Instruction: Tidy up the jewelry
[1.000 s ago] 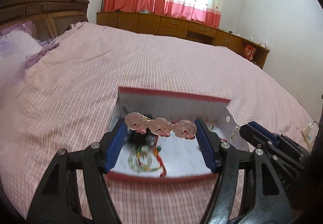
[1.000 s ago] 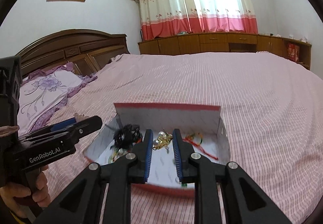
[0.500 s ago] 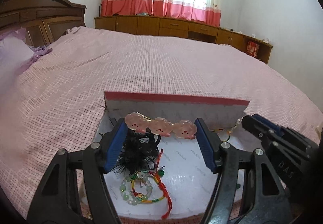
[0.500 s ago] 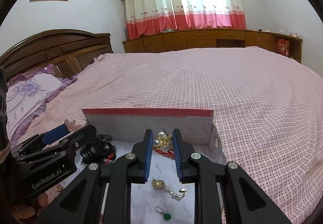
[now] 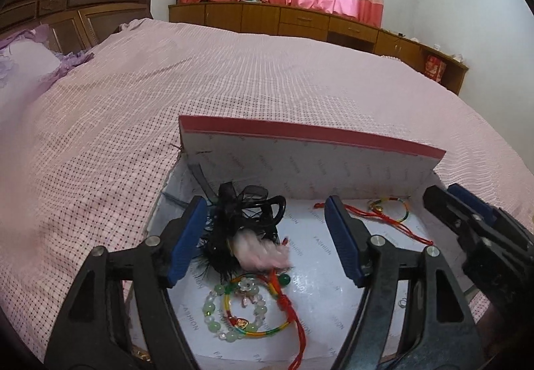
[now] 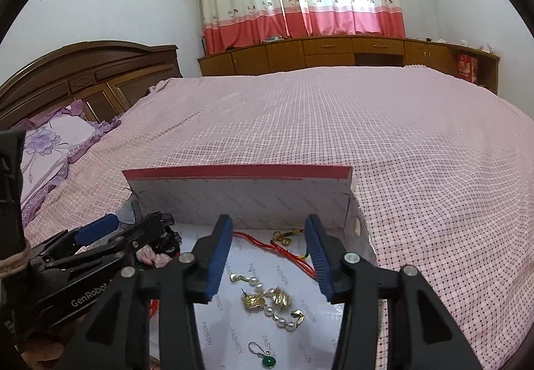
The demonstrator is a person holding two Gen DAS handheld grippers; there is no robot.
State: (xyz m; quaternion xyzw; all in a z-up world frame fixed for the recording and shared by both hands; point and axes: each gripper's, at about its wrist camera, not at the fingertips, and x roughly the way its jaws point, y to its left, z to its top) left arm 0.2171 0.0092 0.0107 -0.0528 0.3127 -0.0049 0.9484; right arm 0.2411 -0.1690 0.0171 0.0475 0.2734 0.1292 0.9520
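Both grippers hang over the glossy white box [image 5: 300, 166] on the checked pink bedspread [image 6: 400, 149]. Left gripper [image 5: 267, 239] gapes, a blurred pink clip [image 5: 260, 253] loose beneath on black feathers. Right gripper [image 6: 270, 256], jaws just opened, stands empty above gold-and-pearl earrings [image 6: 270, 303].

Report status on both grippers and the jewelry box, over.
Left gripper open, jaws just widened; blurred pink hair clip loose on box floor. Right gripper open, just opened above gold pearl earrings. Black hairpiece crowds left.
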